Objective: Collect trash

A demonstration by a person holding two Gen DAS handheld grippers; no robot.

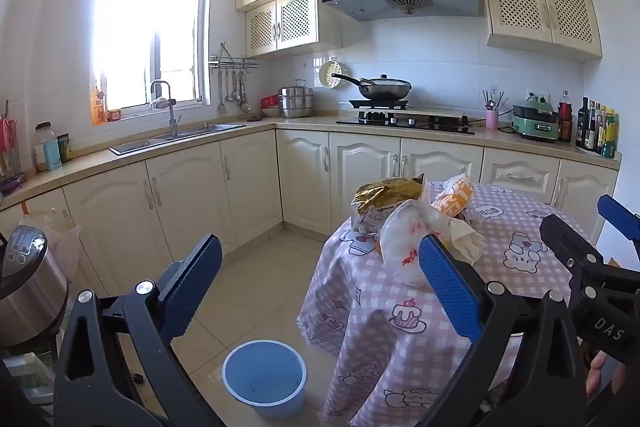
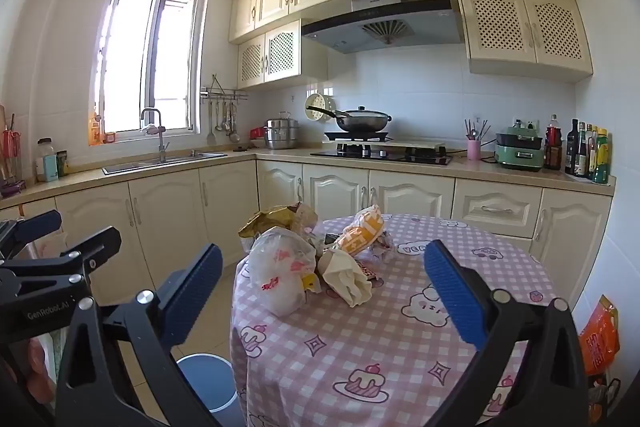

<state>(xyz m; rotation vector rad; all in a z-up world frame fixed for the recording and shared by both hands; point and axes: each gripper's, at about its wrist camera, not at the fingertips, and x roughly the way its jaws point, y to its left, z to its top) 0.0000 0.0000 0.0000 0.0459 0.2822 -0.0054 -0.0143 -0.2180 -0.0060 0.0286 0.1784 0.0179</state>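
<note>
Near the table's (image 2: pixel 400 367) left edge lay the trash heap (image 2: pixel 316 259), untouched; left gripper (image 1: pixel 320 283) and right gripper (image 2: pixel 324 291) hovered wide open, empty. Collection seemingly hadn't begun; next, one must close on a wrapper, then reach the blue bin (image 1: pixel 264 379) below.

A round table (image 2: pixel 400 367) wears a pink checked cloth with cartoon prints. Near its far left edge sits a heap of trash — a white plastic bag (image 2: pixel 280 271), a gold foil bag (image 2: pixel 272 219), an orange-and-white wrapper (image 2: pixel 362 231) and a cream wrapper (image 2: pixel 348 277), all touching.
</note>
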